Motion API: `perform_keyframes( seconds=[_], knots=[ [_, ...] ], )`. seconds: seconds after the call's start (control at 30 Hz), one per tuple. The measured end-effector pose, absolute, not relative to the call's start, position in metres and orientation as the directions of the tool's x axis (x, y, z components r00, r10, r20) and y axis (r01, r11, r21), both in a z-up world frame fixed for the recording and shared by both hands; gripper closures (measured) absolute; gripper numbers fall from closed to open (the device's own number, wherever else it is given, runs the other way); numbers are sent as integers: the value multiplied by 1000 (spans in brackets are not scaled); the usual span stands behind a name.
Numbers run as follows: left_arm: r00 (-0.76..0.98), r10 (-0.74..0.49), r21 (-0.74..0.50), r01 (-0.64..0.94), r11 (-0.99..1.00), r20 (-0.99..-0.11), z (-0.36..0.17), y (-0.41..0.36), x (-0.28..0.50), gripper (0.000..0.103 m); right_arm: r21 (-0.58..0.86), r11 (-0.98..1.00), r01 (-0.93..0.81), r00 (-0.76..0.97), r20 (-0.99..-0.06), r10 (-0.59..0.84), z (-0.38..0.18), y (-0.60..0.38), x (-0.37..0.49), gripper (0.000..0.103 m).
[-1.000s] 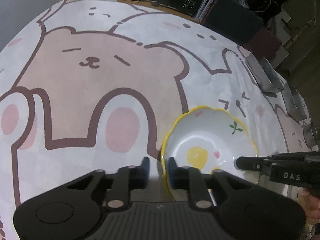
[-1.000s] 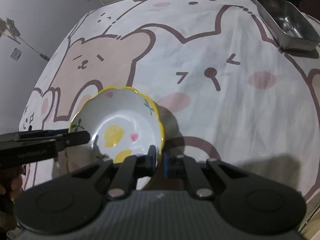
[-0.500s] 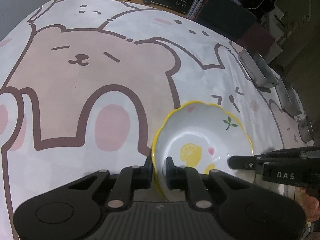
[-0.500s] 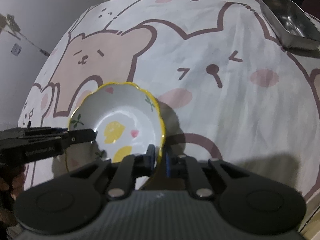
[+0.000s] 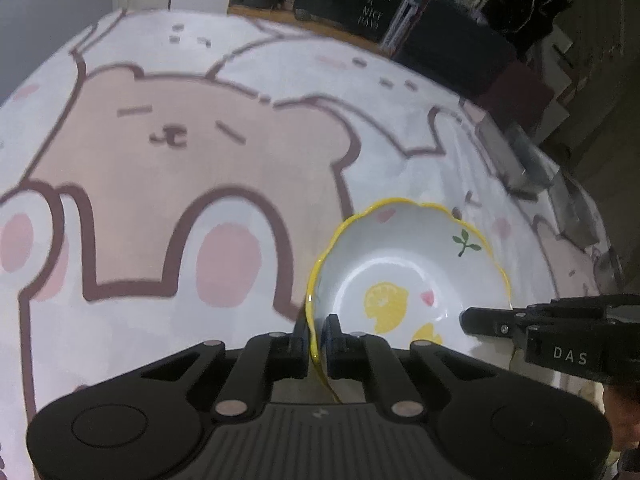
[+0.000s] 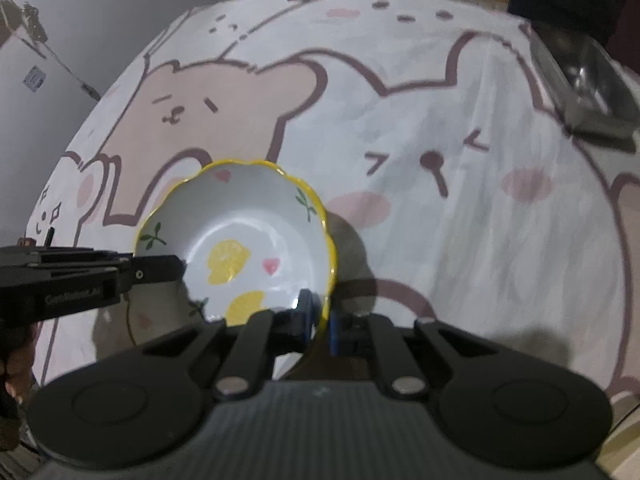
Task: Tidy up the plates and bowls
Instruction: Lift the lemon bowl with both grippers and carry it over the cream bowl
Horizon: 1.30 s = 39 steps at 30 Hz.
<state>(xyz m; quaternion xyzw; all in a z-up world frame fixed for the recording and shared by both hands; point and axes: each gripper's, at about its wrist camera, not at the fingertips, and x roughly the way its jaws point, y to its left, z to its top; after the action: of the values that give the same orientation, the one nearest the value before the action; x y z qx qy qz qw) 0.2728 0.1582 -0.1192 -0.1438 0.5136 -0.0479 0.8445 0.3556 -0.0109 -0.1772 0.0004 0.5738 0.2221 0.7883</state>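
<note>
Gripping the yellow-rimmed bowl point(image 5: 408, 276) from two opposite sides: in the left wrist view the left gripper point(image 5: 315, 332) sits at lower centre of the frame, its blue-padded fingers point(image 5: 301, 330) having just closed onto the scalloped rim, one pad outside the wall and one inside, rim pinched between them. In the right wrist view the right gripper point(image 6: 320, 312) at lower centre is likewise clamped on the rim at the bowl's near right edge, one pad inside the wall, the other outside. The bowl is white inside, with lemon slices, a pink heart and green sprigs painted on it; it occupies the lower centre-right of the left view and centre-left of the right view. Its shadow falls on the cloth just to the right in the right view; whether the base touches the cloth cannot be told. Each gripper appears in the other's camera as a black bar entering from the frame edge, its tip at the bowl rim; part of a hand point(image 6: 12, 368) shows at the lower left edge of the right view. Under the bowl lies a tablecloth point(image 5: 168, 168) printed with pink and white cartoon bears. Farther off, a metal tray point(image 6: 592, 88) rests at the upper right of the right view, well apart from the bowl. Beyond the table, dark clutter and a black sign point(image 5: 376, 4) fill the top of the left view, blurred.
</note>
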Motion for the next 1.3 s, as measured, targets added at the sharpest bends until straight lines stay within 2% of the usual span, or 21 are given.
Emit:
perform_keyframes(
  seconds=[0.3,0.7,1.03,1.3],
  knots=[
    [576,-229,-302,-32,953,-785,-63,134,266,97,281,906,-317,364,-846,390,-127,-39,345,94],
    [636,-290,-302,93,949,-715,-7,55,249,97,301,925,-232,507,-774,379,-71,-119,310,95],
    [615,-348,-306,177,935,-707,2,-8,233,97,290,946,-149,564,-760,322,-52,-183,272,95],
    [551,-401,-319,244,916,-732,-14,-64,227,97,288,956,-60,575,-773,269,-59,-234,246,95]
  ],
)
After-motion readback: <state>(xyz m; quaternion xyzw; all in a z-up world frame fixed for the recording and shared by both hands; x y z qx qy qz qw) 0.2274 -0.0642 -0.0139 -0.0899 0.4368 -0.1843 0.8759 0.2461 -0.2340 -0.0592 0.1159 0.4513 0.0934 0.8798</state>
